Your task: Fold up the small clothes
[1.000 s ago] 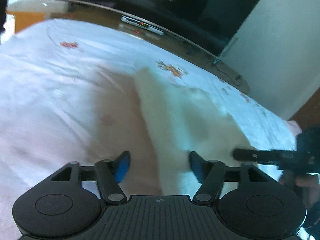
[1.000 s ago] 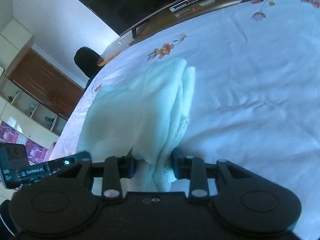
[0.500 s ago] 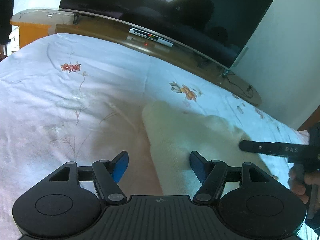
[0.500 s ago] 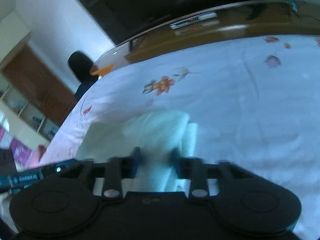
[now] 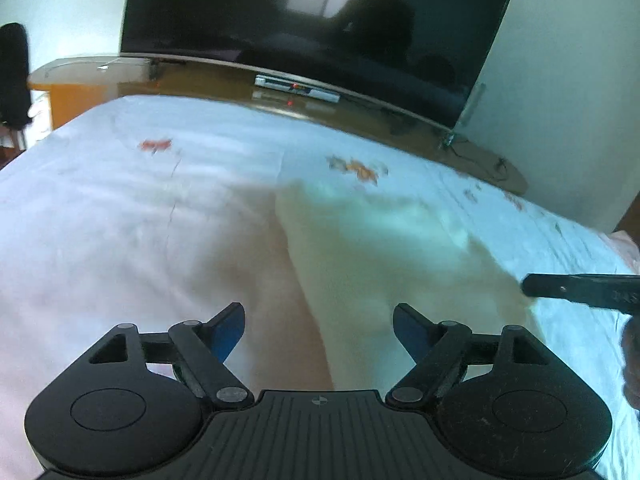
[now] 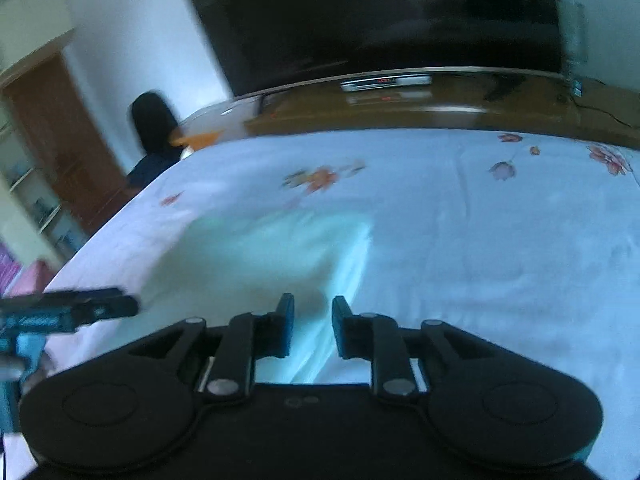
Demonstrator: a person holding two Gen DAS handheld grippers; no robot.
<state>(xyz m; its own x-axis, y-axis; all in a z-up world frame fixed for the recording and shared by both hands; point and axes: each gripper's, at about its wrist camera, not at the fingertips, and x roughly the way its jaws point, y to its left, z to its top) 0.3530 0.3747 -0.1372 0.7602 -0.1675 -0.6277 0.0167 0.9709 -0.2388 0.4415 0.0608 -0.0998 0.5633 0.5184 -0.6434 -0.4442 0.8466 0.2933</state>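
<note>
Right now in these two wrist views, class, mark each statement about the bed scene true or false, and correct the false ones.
1. The left gripper has its jaws wide open with nothing pinched. True.
2. The white garment hangs off the bed's edge. False: it lies on the floral bedsheet.
3. A dark television stands beyond the bed. True.
4. The bedsheet is plain grey. False: it is white with flower prints.
5. The right gripper has its jaws spread wider than the left's. False: they stand narrower.
</note>
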